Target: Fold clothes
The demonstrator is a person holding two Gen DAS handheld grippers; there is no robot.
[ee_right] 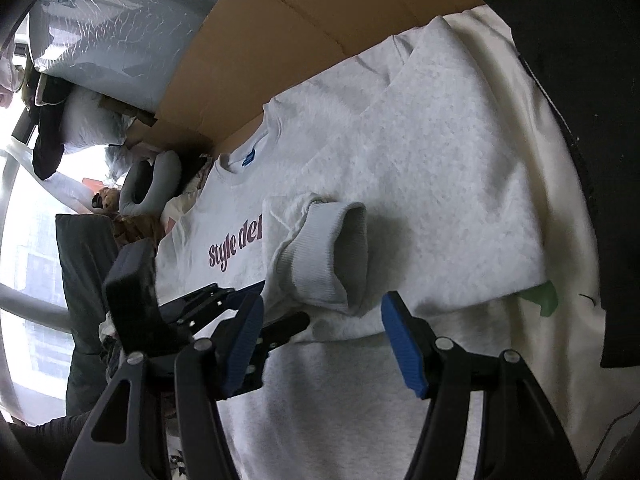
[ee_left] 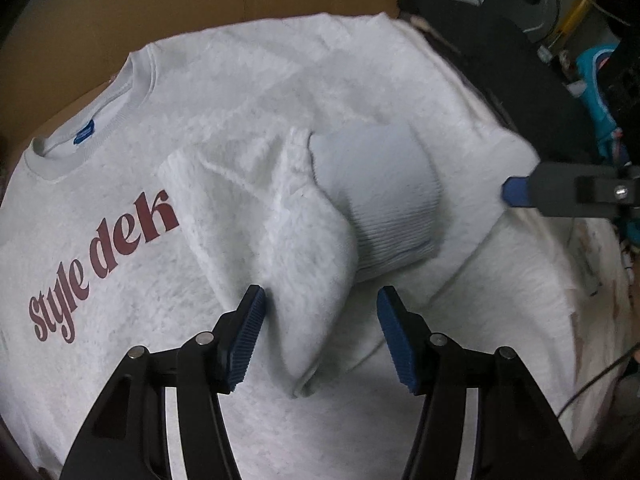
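A light grey sweatshirt [ee_left: 280,80] with dark red lettering [ee_left: 100,264] lies flat, chest up. One sleeve [ee_left: 304,264] is folded across the chest, and its ribbed cuff [ee_left: 384,208] rests on the body. My left gripper [ee_left: 320,336] points down over the sleeve and is open; a bunched fold of sleeve lies between its pads, and the left pad is close to the fabric. My right gripper [ee_right: 322,344] hovers open over the lower part of the sweatshirt [ee_right: 440,140], just short of the cuff [ee_right: 320,256], holding nothing. Its blue fingertip [ee_left: 514,192] shows at the garment's right edge.
Brown cardboard [ee_right: 320,8] lies beyond the collar. A cream sheet [ee_right: 540,160] lies under the sweatshirt, with a green scrap [ee_right: 544,296] at its edge. Black items [ee_left: 500,40] and cables crowd the far right. Plastic bags [ee_right: 112,20] and a grey neck pillow [ee_right: 148,188] sit past the collar side.
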